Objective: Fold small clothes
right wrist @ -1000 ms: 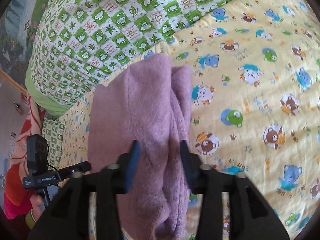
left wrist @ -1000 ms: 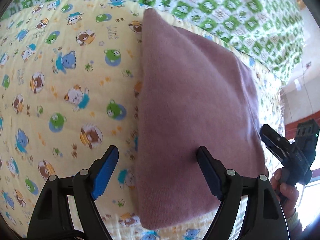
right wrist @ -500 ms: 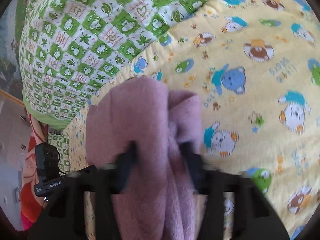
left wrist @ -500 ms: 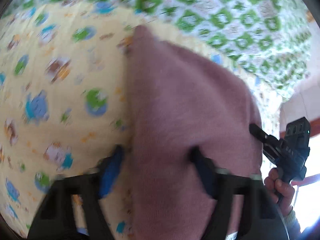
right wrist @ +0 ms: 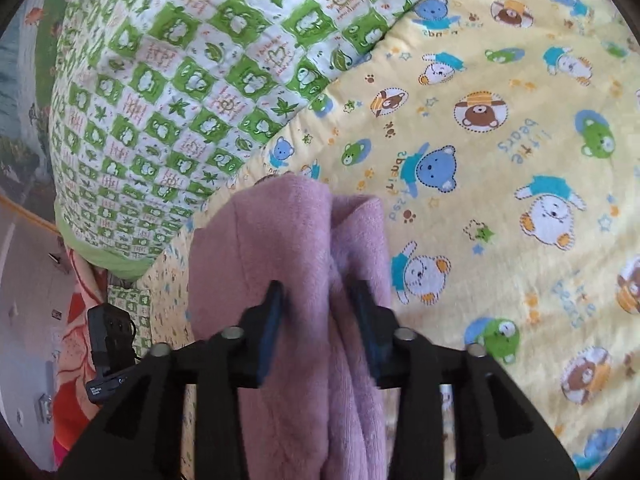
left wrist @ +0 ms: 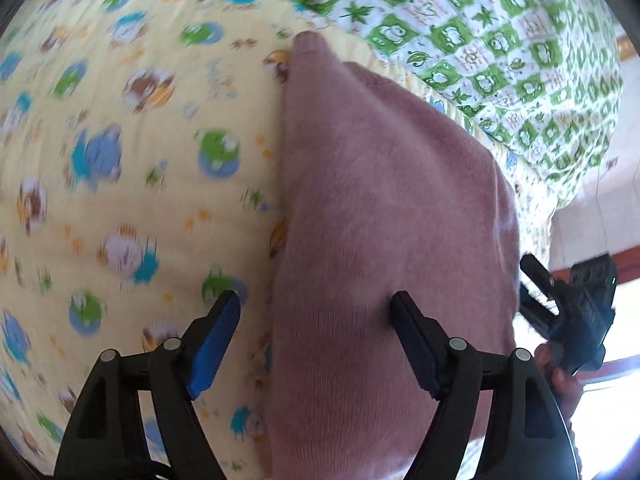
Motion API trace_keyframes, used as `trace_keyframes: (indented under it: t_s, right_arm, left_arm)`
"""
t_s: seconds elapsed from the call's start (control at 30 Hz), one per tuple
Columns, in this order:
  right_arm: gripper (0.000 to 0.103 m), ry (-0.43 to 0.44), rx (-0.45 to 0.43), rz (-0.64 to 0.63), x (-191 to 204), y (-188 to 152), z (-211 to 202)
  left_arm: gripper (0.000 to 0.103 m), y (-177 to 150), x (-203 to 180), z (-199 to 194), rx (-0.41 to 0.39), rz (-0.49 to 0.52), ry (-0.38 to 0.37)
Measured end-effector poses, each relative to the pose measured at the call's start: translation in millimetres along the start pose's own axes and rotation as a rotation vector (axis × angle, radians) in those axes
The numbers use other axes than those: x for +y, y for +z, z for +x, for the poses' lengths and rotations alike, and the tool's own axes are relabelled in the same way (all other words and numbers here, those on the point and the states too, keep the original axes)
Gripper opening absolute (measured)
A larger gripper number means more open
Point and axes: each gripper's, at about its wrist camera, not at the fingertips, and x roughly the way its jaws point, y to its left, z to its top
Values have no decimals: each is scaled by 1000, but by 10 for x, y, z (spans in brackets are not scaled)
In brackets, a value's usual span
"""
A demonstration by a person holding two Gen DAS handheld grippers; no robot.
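A folded mauve knit garment (left wrist: 384,216) lies on a yellow bear-print sheet (left wrist: 120,160). My left gripper (left wrist: 316,320) is open, its jaws wide apart over the garment's left edge, one finger over the sheet and one over the cloth. My right gripper (right wrist: 320,304) is shut on a bunched fold of the same garment (right wrist: 288,232) and holds it between its blue pads. The right gripper also shows in the left wrist view (left wrist: 568,312) at the garment's right edge, and the left gripper shows in the right wrist view (right wrist: 108,344) at far left.
A green and white checked quilt (right wrist: 180,80) is piled along the far edge of the bed, just behind the garment. The yellow sheet (right wrist: 520,160) spreads wide beside the garment. The bed edge and floor (left wrist: 592,224) lie at the right of the left wrist view.
Both grippers have moved forward over the bed; the right one has carried the pinched fold toward the quilt. The left gripper stays open above the garment's edge.
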Motion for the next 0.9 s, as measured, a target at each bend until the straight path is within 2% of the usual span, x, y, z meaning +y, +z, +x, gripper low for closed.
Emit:
trace_keyframes:
  t_s: [0.03, 0.07, 0.23, 0.33, 0.4, 0.43, 0.47, 0.5, 0.53, 0.67, 0.9]
  right_arm:
    - [62, 7, 0, -12, 22, -36, -37]
    - [64, 14, 6, -26, 39, -80, -59]
    - [65, -41, 90, -92, 36, -298, 38]
    - [65, -13, 118, -54, -73, -363, 134]
    - [65, 20, 135, -46, -99, -389, 215]
    - [65, 26, 143, -48, -99, -405, 262]
    - [63, 27, 146, -46, -110, -410, 271]
    - [55, 33, 146, -43, -112, -411, 291]
    - [45, 44, 150, -32, -118, -408, 319]
    - [34, 56, 143, -12, -95, -423, 269]
    - [30, 106, 89, -44, 281, -492, 11]
  left_arm:
    - [78, -59, 19, -15, 2, -10, -7]
    - [79, -106, 15, -14, 4, -19, -12]
    - [85, -309, -6, 52, 23, -39, 6]
    - [87, -338, -17, 118, 23, -42, 29]
    - [82, -340, -28, 171, 35, -37, 21]
    - [70, -334, -47, 199, 39, -30, 1]
    - [66, -327, -80, 216, 42, -19, -14]
    - [63, -316, -105, 220, 36, -9, -7]
    - [56, -312, -143, 216, 29, 10, -7]
    - [36, -324, -216, 88, -17, 42, -26]
    - [29, -451, -152, -387, -116, 32, -53]
